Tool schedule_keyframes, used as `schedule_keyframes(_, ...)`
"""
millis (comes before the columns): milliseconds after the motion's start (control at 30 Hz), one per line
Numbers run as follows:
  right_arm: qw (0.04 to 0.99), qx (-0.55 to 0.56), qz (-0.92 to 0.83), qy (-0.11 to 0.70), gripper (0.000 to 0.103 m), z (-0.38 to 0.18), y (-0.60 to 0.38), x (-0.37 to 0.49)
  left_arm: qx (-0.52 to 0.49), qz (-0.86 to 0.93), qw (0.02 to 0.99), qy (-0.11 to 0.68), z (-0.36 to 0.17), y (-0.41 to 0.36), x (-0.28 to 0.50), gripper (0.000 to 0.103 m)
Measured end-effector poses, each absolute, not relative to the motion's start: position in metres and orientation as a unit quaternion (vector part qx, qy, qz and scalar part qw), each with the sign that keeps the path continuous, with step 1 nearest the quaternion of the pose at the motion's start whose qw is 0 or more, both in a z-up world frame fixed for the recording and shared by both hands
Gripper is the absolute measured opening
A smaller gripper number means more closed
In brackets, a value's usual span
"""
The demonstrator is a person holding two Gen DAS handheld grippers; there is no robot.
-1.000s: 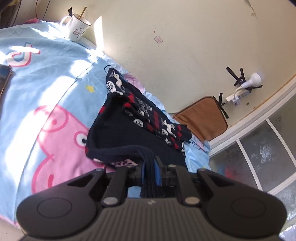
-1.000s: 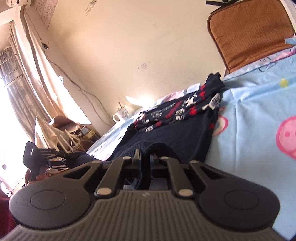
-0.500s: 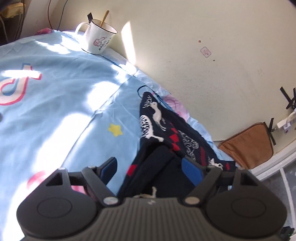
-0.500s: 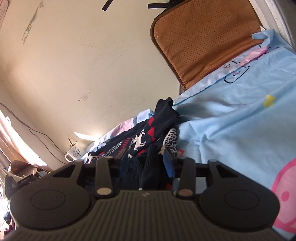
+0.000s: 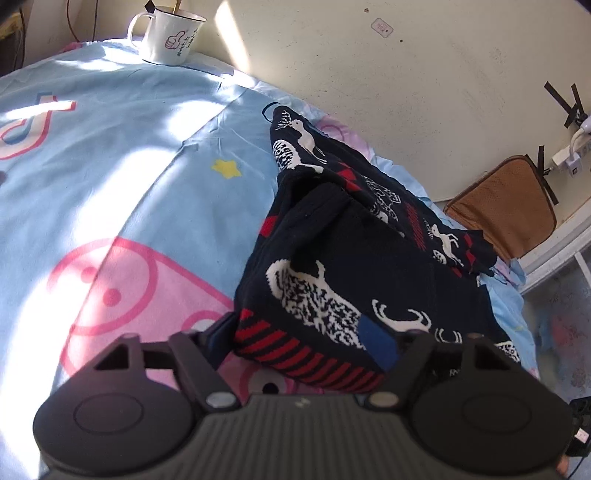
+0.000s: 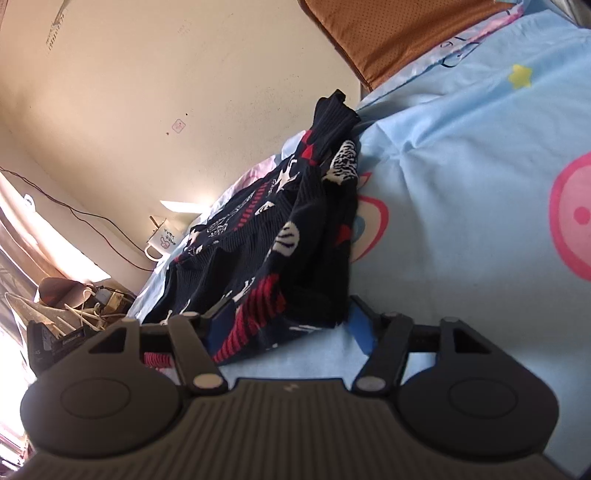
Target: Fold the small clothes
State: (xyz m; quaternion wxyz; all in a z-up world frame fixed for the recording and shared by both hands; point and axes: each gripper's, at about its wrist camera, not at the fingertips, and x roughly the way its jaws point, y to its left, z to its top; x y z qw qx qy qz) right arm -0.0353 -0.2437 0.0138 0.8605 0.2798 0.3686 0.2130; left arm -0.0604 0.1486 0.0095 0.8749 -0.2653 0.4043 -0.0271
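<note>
The dark navy knit sweater lies folded over on itself on the blue cartoon-print sheet, bunched and rumpled. White reindeer and speckled shapes pattern it, with red diamonds and a red-striped band along the near edge. Its far end reaches toward the wall, one corner peaking up.

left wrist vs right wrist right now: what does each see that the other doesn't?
Left wrist only: a white plug adapter taped to the wall, and the TikTok-style logo printed on the sheet.

Right wrist only: a cluttered pile of cables and gear beside the bed, and a wire running along the wall.

Both: the dark patterned sweater lying folded on the blue cartoon sheet, the white mug, the brown cushion, and each view's own open tool, left tool and right tool, straddling a sweater edge.
</note>
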Motion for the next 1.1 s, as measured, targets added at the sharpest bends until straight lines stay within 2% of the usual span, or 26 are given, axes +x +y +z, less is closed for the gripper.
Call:
schedule_keyframes(33, 0.861, 0.273, 0.209, 0.376, 0.024, 0.013, -0.24, -0.032, -0.277, -0.031, 0.866, 0.415, 0.007, 0.15, -0.058, 0.022)
schedule_keyframes(100, 0.861, 0.278, 0.211, 0.371, 0.02, 0.019, -0.239, -0.032, -0.309, -0.039, 0.855, 0.416, 0.005, 0.154, -0.061, 0.021)
schedule_keyframes(267, 0.876, 0.24, 0.22, 0.356, 0.018, 0.055, -0.249, -0.052, -0.27, -0.061, 0.879, 0.387, 0.04, 0.144, -0.085, 0.019)
schedule_keyframes(500, 0.862, 0.202, 0.228, 0.404, 0.018, 0.074, -0.255, -0.083, -0.211, -0.063, 0.873, 0.435, 0.056, 0.131, -0.114, 0.018)
schedule_keyframes(633, 0.856, 0.204, 0.22, 0.42, 0.02, 0.053, -0.256, -0.092, -0.218, -0.05, 0.864, 0.451, 0.033, 0.133, -0.13, 0.023)
schedule_keyframes(700, 0.853, 0.199, 0.191, 0.443, 0.034, 0.037, -0.255, -0.084, -0.218, -0.019, 0.859, 0.463, 0.016, 0.134, -0.128, 0.027)
schedule_keyframes(733, 0.855, 0.191, 0.187, 0.444, 0.038, 0.034, -0.256, -0.082, -0.217, -0.007, 0.858, 0.465, 0.011, 0.136, -0.129, 0.033)
schedule_keyframes(800, 0.866, 0.17, 0.192, 0.428, 0.047, 0.044, -0.257, -0.08, -0.241, -0.005, 0.863, 0.443, 0.014, 0.147, -0.135, 0.035)
schedule_keyframes(967, 0.926, 0.105, 0.175, 0.318, 0.05, 0.089, -0.256, -0.073, -0.235, 0.016, 0.909, 0.343, 0.049, 0.156, -0.14, 0.044)
schedule_keyframes(1100, 0.942, 0.103, 0.188, 0.258, 0.05, 0.098, -0.242, -0.055, -0.205, -0.031, 0.927, 0.314, 0.06, 0.127, -0.11, 0.044)
